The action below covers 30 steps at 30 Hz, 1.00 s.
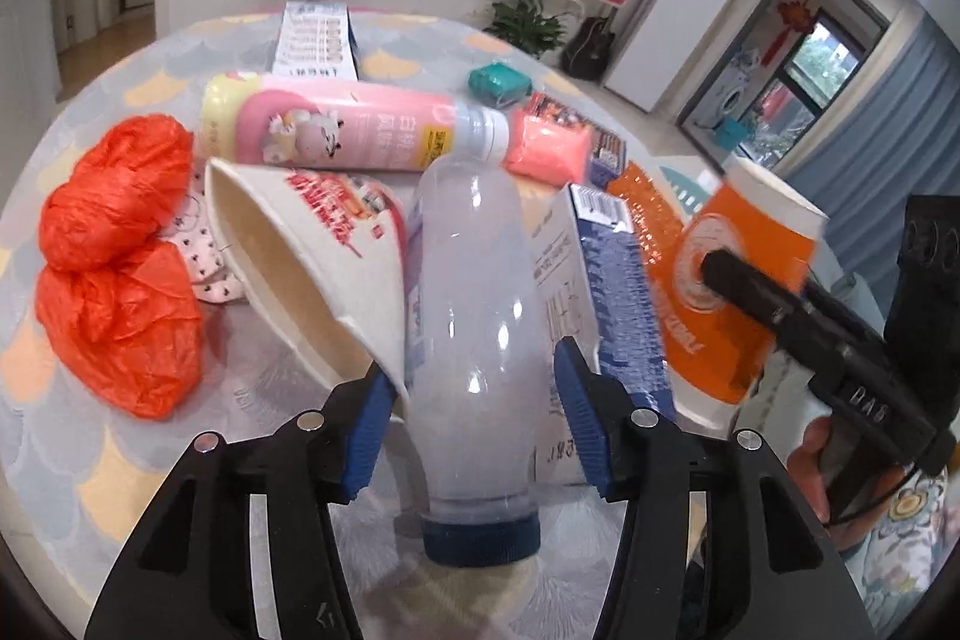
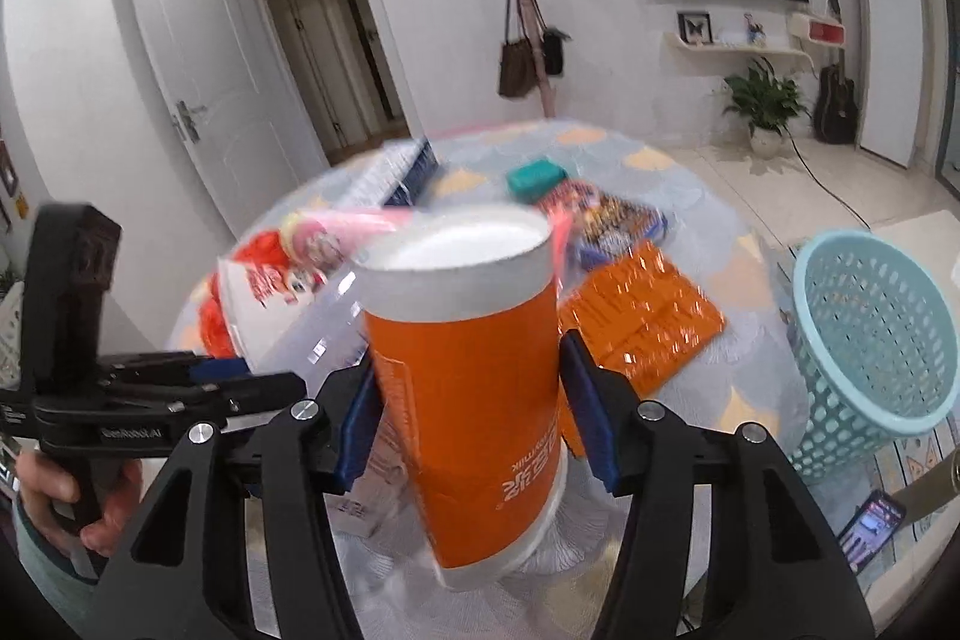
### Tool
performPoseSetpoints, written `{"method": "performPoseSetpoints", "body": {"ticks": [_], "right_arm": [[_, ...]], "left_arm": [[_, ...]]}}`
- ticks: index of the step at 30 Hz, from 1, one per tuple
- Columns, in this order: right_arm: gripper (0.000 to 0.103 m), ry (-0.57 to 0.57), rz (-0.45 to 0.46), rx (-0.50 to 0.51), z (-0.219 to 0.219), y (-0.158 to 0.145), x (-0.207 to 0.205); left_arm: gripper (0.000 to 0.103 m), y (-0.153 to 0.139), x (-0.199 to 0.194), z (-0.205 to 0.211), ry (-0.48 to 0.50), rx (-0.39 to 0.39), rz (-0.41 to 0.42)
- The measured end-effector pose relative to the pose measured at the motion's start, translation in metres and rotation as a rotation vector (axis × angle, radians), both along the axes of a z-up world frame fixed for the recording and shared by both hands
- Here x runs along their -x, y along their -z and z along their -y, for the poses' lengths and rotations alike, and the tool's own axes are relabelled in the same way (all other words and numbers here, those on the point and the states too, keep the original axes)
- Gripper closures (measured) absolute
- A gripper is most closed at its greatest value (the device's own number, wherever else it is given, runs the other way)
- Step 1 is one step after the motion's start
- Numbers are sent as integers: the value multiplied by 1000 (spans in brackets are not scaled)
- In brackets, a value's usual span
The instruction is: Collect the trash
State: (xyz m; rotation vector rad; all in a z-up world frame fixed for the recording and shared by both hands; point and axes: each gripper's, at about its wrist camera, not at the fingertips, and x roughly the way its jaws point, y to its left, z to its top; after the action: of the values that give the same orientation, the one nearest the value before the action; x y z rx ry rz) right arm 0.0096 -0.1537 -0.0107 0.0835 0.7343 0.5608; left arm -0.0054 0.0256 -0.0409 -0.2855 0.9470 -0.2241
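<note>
A clear plastic bottle (image 1: 474, 316) with a dark blue cap lies on the patterned tablecloth (image 1: 120, 460), cap end toward me. My left gripper (image 1: 471, 370) straddles it, its blue pads a narrow gap off each side, so it is open. My right gripper (image 2: 468, 358) is shut on an orange and white paper cup (image 2: 468, 364), which hangs tilted above the table. That cup (image 1: 738, 280) and the right gripper's dark fingers (image 1: 756, 286) also show at the right of the left wrist view. The left gripper (image 2: 252, 376) appears at the left of the right wrist view.
Around the bottle lie a white paper cone (image 1: 312, 244), a crumpled orange bag (image 1: 114, 244), a pink bottle (image 1: 336, 130), a blue and white carton (image 1: 600, 292), an orange wrapper (image 2: 642, 316) and a teal box (image 2: 534, 178). A light blue mesh basket (image 2: 870, 340) stands beside the table's right edge.
</note>
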Motion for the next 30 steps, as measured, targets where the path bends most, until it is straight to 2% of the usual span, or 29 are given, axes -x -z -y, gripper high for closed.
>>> {"method": "performPoseSetpoints", "body": {"ticks": [2,5,8,10,20,24,29,30], "right_arm": [[50,7,-31,13,-3,11,-2],[52,14,-10,8,-2,12,3],[53,22,23,10,2,4,6],[53,21,51,1,5,-5,9],[53,60,142,-78,34,-45,21],[53,98,158,-90,54,-55,20],[53,154,161,-90,81,-60,19],[53,161,149,-90,85,-59,17]], "left_arm": [[51,5,-5,3,-6,-2,-11],[50,11,-10,6,-14,-14,-15],[55,5,-6,6,-26,-4,8],[55,-9,5,0,-17,66,62],[55,-74,33,4,30,229,240],[55,-83,22,6,60,395,250],[55,-88,13,17,47,381,268],[55,-85,12,19,32,346,253]]}}
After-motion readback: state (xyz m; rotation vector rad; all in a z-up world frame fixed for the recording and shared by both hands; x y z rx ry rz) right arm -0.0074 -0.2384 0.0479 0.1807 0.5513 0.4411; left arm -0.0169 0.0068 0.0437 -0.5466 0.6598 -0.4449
